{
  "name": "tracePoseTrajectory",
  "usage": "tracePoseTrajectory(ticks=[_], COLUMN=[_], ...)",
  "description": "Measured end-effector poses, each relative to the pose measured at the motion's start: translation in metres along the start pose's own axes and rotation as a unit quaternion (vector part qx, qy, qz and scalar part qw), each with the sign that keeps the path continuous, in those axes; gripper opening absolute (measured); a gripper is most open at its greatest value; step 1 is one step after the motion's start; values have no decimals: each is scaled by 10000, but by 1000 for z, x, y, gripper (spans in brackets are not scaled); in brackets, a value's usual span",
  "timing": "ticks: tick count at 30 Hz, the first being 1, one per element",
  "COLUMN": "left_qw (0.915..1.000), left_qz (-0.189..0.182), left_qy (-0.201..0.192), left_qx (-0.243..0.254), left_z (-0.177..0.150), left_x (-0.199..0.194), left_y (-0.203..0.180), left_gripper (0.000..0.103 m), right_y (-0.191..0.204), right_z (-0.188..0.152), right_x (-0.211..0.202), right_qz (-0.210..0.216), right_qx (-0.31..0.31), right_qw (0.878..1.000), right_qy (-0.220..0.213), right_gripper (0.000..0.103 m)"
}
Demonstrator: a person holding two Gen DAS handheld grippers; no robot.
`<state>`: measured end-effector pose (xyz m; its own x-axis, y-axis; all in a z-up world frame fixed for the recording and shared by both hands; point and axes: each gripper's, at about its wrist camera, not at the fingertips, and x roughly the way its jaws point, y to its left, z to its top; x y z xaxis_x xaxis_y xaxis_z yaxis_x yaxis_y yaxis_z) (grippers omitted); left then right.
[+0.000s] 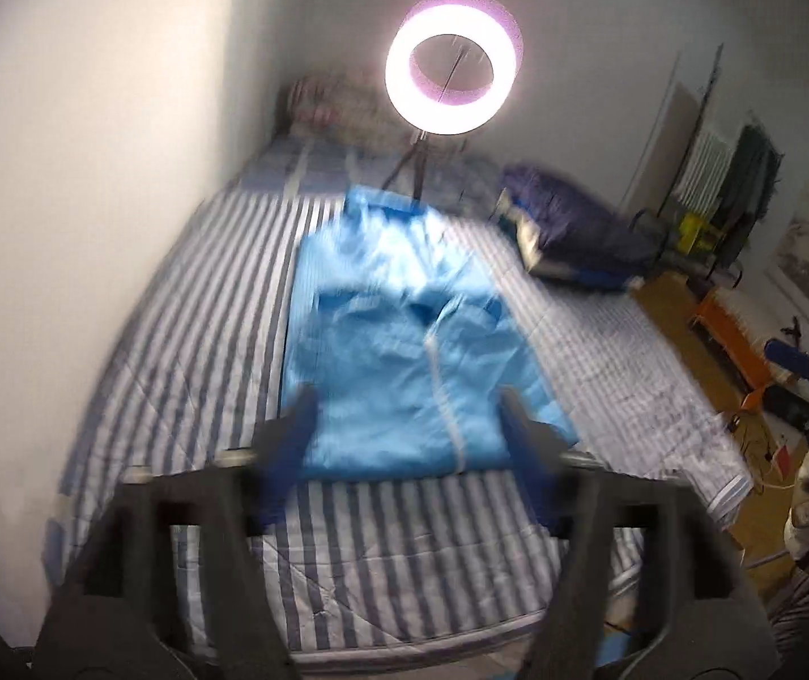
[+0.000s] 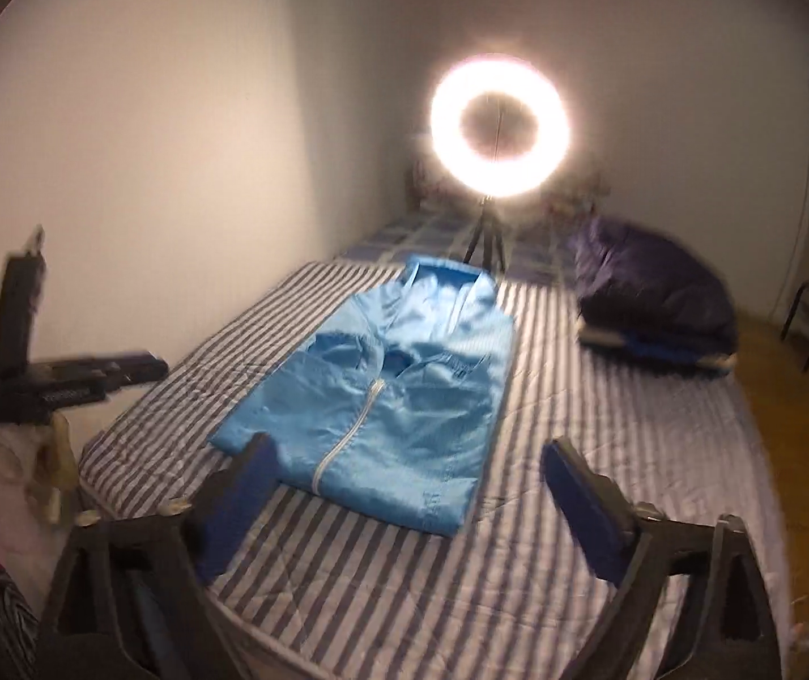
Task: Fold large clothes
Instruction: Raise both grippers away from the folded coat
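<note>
left wrist view shows the shiny light-blue zip-front garment (image 1: 404, 351) lying partly folded on the grey-and-white striped bed cover (image 1: 189, 340), just beyond the left gripper (image 1: 407, 413), whose jaws stand apart with nothing between them. in the right wrist view the right gripper (image 2: 407, 470) is spread wide and empty too, above the near edge of the garment. the cloth looks thin, light and soft, probably slippery, so it should be taken at a hem or corner, both sides together. the bed is soft and flat, against a pale wall on the left. at the far end stands a glowing ring light on a tripod (image 2: 498, 133); a dark purple bundle, perhaps bedding (image 2: 654, 294), lies at far right, though blur hides detail.
</note>
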<state>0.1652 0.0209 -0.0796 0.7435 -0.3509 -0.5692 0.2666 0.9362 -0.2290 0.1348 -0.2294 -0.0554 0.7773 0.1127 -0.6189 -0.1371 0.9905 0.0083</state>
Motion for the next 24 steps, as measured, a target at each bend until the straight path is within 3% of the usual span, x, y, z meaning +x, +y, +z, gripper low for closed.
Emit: tracePoseTrajectory(ticks=[4, 7, 13, 18, 20, 21, 22, 24], left_qw=[9997, 9991, 9988, 9980, 9972, 9976, 9982, 9988], left_qz=[79, 104, 68, 314, 415, 393, 337, 267], left_qy=[-189, -389, -442, -327, -269, -176, -49, 173], left_qx=[136, 149, 187, 452, 552, 543, 493, 365], left_z=[18, 40, 89, 124, 140, 149, 158, 172], left_x=[-46, -75, -88, -48, -15, 5, 29, 73], left_y=[-16, -21, -21, -16, -11, -7, -2, 9], left_gripper=[87, 88, 88, 88, 88, 85, 76, 65], right_y=[3, 0, -16, -49, -62, -72, -79, -93], right_z=[15, 30, 62, 100, 111, 117, 120, 126], right_x=[-43, -67, -94, -51, -25, -2, 16, 55], right_qz=[-181, -153, 19, 133, 188, 258, 315, 447], right_qx=[-75, 19, 92, 174, 236, 312, 381, 550], right_qw=[9997, 9996, 9983, 9986, 9988, 9988, 9987, 9975], right_qy=[-129, -239, -568, -492, -382, -261, -158, 61], right_gripper=[103, 103, 103, 83, 67, 62, 53, 44])
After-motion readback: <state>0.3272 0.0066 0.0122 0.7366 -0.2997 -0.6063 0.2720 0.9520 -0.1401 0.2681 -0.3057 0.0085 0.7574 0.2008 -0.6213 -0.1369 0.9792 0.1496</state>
